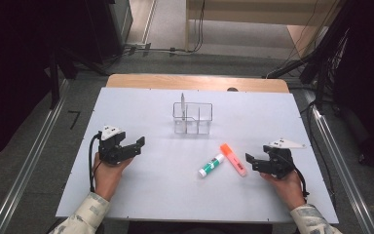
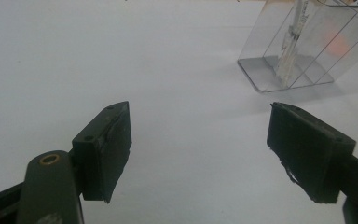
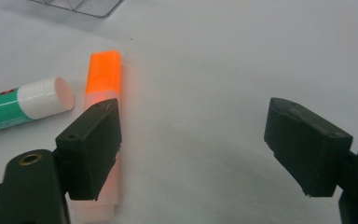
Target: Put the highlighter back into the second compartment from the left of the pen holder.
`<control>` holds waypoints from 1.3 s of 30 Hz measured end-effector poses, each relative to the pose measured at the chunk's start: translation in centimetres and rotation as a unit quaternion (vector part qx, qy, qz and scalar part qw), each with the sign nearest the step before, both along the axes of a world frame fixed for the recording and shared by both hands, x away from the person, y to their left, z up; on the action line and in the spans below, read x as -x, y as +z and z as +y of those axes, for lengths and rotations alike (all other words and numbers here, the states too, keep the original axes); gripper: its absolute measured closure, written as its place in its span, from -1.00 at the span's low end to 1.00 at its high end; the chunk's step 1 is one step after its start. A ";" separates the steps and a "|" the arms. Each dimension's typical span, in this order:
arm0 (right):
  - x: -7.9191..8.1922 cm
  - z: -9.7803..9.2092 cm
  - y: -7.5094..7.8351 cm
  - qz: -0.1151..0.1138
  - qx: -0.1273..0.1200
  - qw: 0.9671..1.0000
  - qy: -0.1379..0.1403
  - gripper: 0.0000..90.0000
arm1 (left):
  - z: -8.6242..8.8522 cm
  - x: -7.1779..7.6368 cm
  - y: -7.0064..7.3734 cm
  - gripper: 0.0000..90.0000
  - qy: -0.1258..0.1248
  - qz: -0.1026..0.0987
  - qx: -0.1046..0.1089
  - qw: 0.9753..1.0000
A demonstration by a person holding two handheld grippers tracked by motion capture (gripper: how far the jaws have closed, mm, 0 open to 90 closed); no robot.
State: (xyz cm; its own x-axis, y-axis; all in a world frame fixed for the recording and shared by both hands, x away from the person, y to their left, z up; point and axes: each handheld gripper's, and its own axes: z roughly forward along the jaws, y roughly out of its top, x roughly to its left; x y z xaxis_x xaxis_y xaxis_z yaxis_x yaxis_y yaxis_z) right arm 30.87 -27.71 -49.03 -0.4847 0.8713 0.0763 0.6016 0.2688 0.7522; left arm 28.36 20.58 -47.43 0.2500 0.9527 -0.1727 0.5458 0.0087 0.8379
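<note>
On the white table (image 1: pixel 141 204), your two grippers rest near the front edge, one at each side, with the work lying between them. Your left gripper (image 1: pixel 135 144) sits at the near left with its jaws spread wide and nothing between them; in the left gripper view the same gripper (image 2: pixel 199 149) looks across bare tabletop toward the clear organizer (image 2: pixel 303 51), which stands well apart at the far right of that view. Your right gripper (image 1: pixel 251 161) sits at the near right, jaws likewise spread and empty; in the right gripper view the gripper (image 3: pixel 193 149) has one jaw overlapping the orange highlighter (image 3: pixel 103 77), though whether it touches cannot be told. Seen from the high view, the orange highlighter (image 1: pixel 233 159) lies flat just left of your right gripper, and the glue stick (image 1: pixel 211 165) lies flat beside it, their far ends close together. The clear organizer (image 1: pixel 192 118) stands upright toward the far middle of the table, with one pen (image 1: pixel 183 103) standing in its left compartment. Judged from this layout, one item is already stowed, while the highlighter and glue stick remain to be picked up and placed in the organizer; the highlighter appears the likelier next pick.
</note>
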 end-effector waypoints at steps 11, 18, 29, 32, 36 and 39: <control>-0.1 2.0 -0.2 0.001 0.000 1.000 0.018 -0.53 | 0.0 -0.1 -0.1 -0.49 0.001 0.003 -0.002 1.000; -0.4 3.0 -0.3 0.002 -0.003 1.000 0.023 -0.49 | 0.0 -0.1 -0.1 -0.50 0.001 0.003 -0.001 1.000; -1.1 4.9 -0.5 0.004 0.012 1.000 0.026 -0.22 | 0.0 -0.1 -0.1 -0.49 -0.001 0.004 0.000 1.000; -1.3 5.2 -0.5 0.009 0.010 1.000 0.026 -0.17 | 0.0 -0.1 -0.1 -0.49 -0.001 0.004 0.001 1.000; -1.5 5.5 -0.6 0.014 0.009 1.000 0.026 -0.13 | 0.0 -0.1 -0.1 -0.49 0.000 0.004 0.001 1.000; -1.6 5.8 -0.7 0.016 0.010 0.999 0.026 -0.09 | 0.0 -0.1 -0.1 -0.49 0.000 0.005 0.001 1.000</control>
State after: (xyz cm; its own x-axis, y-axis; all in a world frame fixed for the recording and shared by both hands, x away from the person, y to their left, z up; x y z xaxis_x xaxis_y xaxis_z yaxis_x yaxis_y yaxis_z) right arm 32.49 -21.89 -49.71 -0.5274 0.8463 0.0756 0.6103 0.3154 0.7266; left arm 28.51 20.61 -47.54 0.2491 0.9522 -0.1769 0.5535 0.0100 0.8328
